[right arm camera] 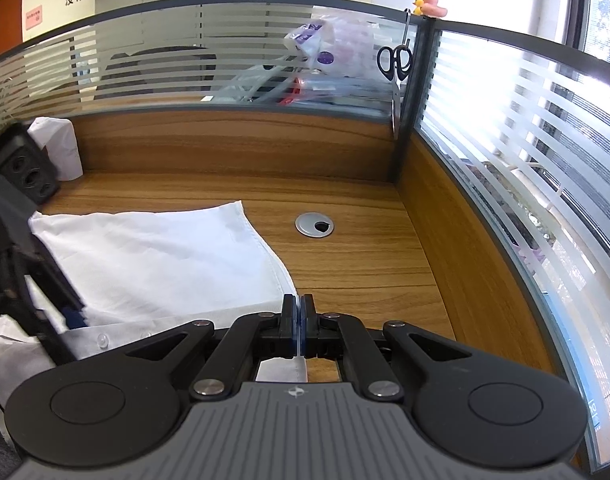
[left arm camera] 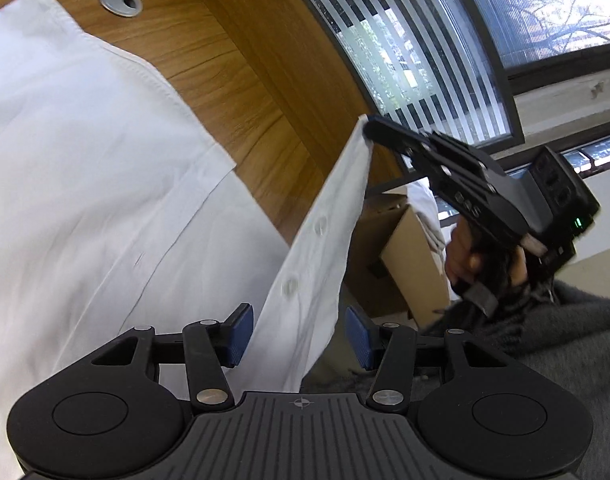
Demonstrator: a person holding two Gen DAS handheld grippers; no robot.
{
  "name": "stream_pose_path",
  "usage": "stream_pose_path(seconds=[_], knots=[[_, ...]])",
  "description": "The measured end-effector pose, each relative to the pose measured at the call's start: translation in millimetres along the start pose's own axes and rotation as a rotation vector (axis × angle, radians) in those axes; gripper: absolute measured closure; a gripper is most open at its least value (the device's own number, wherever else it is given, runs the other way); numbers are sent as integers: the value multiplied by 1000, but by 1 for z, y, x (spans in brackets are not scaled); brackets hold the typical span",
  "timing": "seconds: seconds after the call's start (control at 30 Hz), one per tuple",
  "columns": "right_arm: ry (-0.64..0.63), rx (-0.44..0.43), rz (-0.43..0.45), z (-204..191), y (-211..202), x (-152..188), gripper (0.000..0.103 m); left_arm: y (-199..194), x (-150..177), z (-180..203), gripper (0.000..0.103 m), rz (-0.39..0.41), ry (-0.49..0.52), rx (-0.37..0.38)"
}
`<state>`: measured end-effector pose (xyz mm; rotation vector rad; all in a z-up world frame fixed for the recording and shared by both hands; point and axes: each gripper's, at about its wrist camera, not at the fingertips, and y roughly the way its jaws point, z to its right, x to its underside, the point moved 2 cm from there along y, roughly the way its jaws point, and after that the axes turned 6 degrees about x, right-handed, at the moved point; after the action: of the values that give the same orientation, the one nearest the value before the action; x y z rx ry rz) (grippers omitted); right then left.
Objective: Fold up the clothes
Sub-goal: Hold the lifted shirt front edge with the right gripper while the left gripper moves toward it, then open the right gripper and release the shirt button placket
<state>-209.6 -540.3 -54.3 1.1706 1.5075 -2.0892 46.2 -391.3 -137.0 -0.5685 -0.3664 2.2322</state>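
Observation:
A white button-up shirt (left arm camera: 85, 160) lies spread on the wooden desk (left arm camera: 241, 92), and its button placket rises as a taut strip toward the upper right. My left gripper (left arm camera: 298, 338) is open, with the placket hanging between its blue pads (left arm camera: 237, 334), which do not press on it. My right gripper (left arm camera: 369, 125) is shut on the top edge of that strip. In the right wrist view the right gripper (right arm camera: 299, 322) is shut, with white shirt cloth (right arm camera: 153, 256) pinched between its pads. The left gripper (right arm camera: 75, 316) shows at the left edge, over the shirt.
A grey cable grommet (right arm camera: 314, 225) sits in the desk beyond the shirt. Striped glass partitions (right arm camera: 225, 60) wall the desk at the back and right, and scissors (right arm camera: 397, 60) hang at the corner. An open cardboard box (left arm camera: 405, 264) stands beside the desk. A grey sleeve (left arm camera: 565, 332) is behind the right gripper.

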Motion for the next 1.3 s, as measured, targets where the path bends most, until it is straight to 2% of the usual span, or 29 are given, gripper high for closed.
stream_pose_path(seconds=[0.2,0.43,0.53,0.63,0.73,0.87,1.03,1.1,1.17,1.3], knots=[[0,-7,-5,1,7,0,101,-24,43,6,50,22,-26,-73],[-2,-15,-10,3,15,-1,101,-63,88,-2,60,116,-98,-236],[0,18,-7,7,18,-2,102,-75,108,-2,61,133,-130,-267],[45,17,-5,19,19,-4,102,-84,125,-5,62,151,-157,-299],[39,15,-23,24,23,-2,102,-86,132,-9,69,179,-176,-369],[30,-37,-103,19,41,5,102,-85,134,-11,76,215,-179,-466],[-8,-87,-253,1,83,33,98,-75,130,-11,76,203,-143,-579],[-34,-77,-286,-6,98,43,94,-72,131,-13,76,182,-137,-595],[-52,-61,-307,-11,110,51,77,-69,133,-13,76,167,-132,-600],[-63,-61,-347,-13,123,59,76,-67,136,-18,75,143,-129,-626]])
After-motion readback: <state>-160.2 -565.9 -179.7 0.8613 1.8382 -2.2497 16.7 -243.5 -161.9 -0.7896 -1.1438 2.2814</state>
